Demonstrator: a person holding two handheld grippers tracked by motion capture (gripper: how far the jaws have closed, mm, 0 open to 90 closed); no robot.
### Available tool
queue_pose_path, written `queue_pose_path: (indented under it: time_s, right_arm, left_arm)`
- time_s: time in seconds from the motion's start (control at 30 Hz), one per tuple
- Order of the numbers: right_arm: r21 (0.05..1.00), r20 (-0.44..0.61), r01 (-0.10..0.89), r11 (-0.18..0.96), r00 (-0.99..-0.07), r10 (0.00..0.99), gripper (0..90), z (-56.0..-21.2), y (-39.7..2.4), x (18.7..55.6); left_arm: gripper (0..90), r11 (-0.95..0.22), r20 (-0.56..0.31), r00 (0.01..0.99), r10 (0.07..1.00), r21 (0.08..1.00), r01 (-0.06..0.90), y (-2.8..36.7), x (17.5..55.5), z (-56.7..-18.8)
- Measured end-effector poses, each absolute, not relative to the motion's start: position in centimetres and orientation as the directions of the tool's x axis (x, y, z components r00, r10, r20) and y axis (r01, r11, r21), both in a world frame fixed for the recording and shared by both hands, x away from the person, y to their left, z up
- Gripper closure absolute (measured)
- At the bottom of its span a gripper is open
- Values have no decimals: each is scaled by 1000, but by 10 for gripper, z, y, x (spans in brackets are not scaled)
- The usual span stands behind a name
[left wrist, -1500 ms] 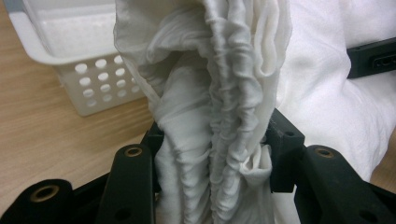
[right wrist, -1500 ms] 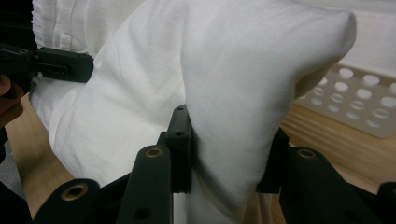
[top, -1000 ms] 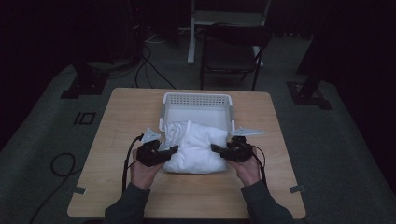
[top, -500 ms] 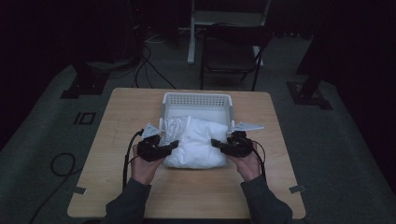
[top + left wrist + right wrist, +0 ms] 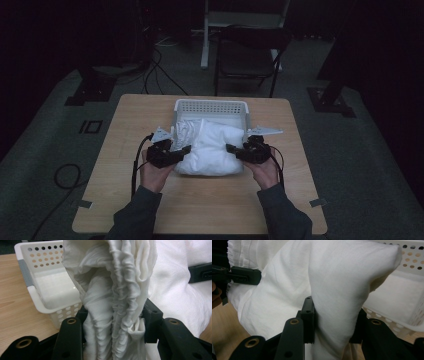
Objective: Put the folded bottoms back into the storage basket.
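A folded white cloth [image 5: 210, 147] is held up between both hands over the table, its far edge at the front rim of a white perforated basket [image 5: 210, 106]. My left gripper [image 5: 181, 151] is shut on the cloth's left side; in the left gripper view a thick gathered bunch of the cloth [image 5: 112, 302] is pinched between the black jaws. My right gripper [image 5: 234, 149] is shut on the cloth's right side, where smooth folded cloth [image 5: 337, 302] fills the gap between its jaws. The basket [image 5: 47, 290] looks empty inside, and its wall [image 5: 412, 262] stands just behind the cloth.
The wooden table [image 5: 200, 200] has bare surface in front of the hands and to both sides. A dark chair [image 5: 250, 55] and cables on the floor lie beyond the table's far edge.
Both grippers have carried the cloth a little away from the person, toward the basket. The grips have not changed.
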State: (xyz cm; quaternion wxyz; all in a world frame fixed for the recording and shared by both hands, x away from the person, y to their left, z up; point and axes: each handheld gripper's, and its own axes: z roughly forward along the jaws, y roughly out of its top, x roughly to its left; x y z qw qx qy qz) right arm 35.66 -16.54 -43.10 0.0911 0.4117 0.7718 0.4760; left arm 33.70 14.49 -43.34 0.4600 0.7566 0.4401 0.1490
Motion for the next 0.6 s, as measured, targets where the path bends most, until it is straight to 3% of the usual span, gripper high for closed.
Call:
queue_pose_path:
  time_s: [0.6]
  right_arm:
    - [813, 239, 543, 209, -639, 731, 657, -426, -166, 365]
  left_arm:
    - [549, -184, -180, 565, 805, 830, 527, 143, 345, -429]
